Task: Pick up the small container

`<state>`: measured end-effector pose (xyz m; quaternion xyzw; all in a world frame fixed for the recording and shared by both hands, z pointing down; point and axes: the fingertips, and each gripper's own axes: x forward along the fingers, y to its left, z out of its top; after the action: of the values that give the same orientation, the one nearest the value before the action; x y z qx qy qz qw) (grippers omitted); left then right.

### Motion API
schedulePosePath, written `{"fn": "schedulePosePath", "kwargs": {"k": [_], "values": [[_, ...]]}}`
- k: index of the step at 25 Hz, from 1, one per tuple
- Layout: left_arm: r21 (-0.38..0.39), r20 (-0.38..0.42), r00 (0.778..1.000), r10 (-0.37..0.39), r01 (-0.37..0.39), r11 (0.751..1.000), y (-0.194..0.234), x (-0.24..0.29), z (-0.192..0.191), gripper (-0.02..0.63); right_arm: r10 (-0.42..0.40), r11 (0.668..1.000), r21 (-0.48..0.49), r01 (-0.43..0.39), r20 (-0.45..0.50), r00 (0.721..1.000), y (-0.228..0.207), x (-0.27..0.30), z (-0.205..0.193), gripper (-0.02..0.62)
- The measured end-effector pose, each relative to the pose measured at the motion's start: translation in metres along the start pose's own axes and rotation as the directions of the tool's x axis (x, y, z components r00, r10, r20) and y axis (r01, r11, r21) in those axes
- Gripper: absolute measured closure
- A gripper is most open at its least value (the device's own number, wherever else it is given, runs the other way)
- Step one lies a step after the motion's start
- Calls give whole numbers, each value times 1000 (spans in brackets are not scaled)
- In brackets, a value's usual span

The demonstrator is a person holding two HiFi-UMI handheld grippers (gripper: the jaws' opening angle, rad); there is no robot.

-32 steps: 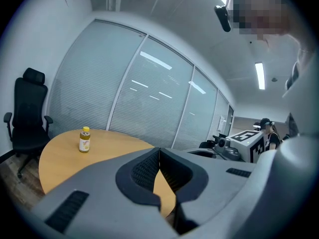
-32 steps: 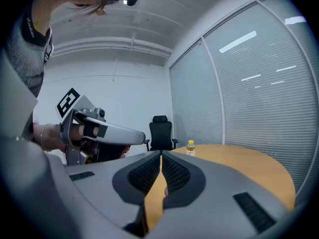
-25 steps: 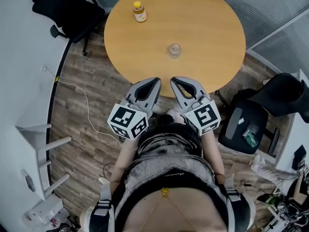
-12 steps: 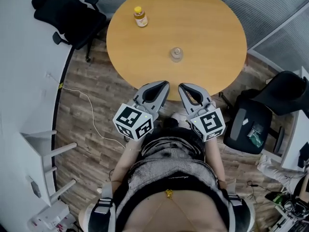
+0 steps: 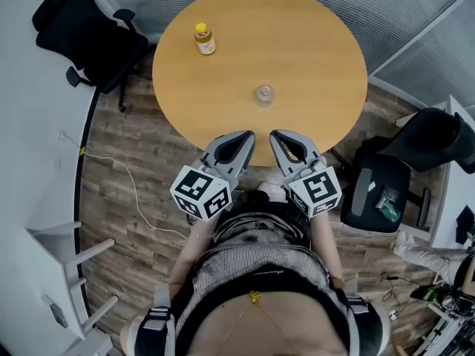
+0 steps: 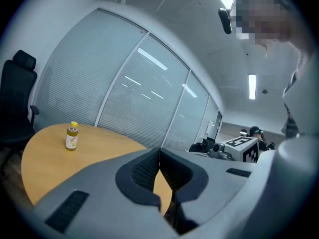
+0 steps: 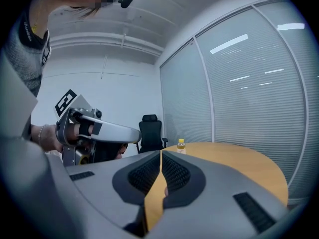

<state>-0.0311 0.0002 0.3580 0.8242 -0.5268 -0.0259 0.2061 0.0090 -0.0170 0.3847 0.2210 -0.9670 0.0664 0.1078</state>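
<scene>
Container [image 5: 264,95], clear, on round wooden table [image 5: 319,43]

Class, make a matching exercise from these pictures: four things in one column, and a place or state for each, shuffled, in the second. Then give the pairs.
Column one
1. yellow-capped bottle
2. small container
3. left gripper
4. black chair

Column two
A. jaws shut, nothing between them
B. on the floor, left of the table
C. near the table's middle
D. on the table's far left part

Pairs: 1-D, 2-C, 3-A, 4-B
</scene>
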Motion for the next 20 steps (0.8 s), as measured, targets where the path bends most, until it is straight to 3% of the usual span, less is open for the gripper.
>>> {"fn": "schedulePosePath", "kwargs": {"k": [10,20], "values": [[38,-11,994,-112,113,993,63,5,39,586,-113,993,-12,114,25,993,-4,66,35,571],[24,-69,975,-213,215,976,115,10,50,586,-195,981,19,195,9,981,-1,119,38,571]]}}
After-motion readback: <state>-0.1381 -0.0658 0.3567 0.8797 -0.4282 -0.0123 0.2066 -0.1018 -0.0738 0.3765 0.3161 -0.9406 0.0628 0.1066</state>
